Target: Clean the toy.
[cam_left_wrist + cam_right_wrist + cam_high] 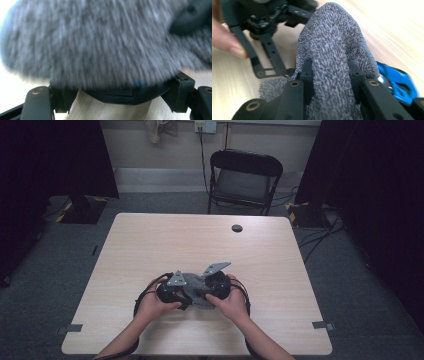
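Here, from above, both hands meet near the front middle of the table, the left gripper and right gripper pressed into a grey cloth lying between them. In the left gripper view, blurred cloth hangs over the jaws; I cannot tell their grip. In the right gripper view, the jaws pinch a cloth fold, a blue object beside them.
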The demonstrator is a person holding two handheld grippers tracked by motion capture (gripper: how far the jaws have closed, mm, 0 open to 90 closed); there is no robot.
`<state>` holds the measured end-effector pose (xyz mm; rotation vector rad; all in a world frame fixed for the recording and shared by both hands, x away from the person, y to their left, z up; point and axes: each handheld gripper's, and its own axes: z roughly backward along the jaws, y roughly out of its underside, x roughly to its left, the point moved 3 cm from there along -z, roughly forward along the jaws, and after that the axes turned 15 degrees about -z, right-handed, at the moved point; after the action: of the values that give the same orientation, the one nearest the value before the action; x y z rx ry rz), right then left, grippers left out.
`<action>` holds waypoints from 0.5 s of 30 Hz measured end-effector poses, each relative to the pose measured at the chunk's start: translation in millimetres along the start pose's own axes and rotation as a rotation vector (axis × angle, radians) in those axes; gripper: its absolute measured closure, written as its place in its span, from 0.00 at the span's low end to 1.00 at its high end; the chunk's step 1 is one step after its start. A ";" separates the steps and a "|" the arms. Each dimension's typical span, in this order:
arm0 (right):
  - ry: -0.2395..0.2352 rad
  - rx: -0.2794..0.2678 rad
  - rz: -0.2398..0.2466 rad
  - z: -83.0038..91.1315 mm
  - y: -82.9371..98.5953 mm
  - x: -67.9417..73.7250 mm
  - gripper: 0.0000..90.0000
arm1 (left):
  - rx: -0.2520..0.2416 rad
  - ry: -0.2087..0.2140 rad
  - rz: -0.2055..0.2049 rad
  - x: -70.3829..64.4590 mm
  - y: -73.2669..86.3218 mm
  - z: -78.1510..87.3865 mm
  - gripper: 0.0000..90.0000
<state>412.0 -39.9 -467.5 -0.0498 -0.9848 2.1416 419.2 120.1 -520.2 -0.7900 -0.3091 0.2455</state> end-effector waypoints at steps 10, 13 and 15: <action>0.025 0.039 0.035 -9.4 0.5 5.6 0.74 | 0.000 -0.001 0.000 0.0 0.0 0.0 0.27; 0.028 0.043 0.031 -7.9 0.0 3.1 0.74 | 0.000 -0.001 -0.001 0.0 0.0 0.0 0.27; 0.046 0.043 0.038 -6.2 -0.7 1.1 0.74 | 0.000 -0.001 0.000 0.0 0.0 0.0 0.27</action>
<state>413.7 -34.9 -471.0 -0.0975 -0.9175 2.1861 419.2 120.1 -520.3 -0.7901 -0.3099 0.2458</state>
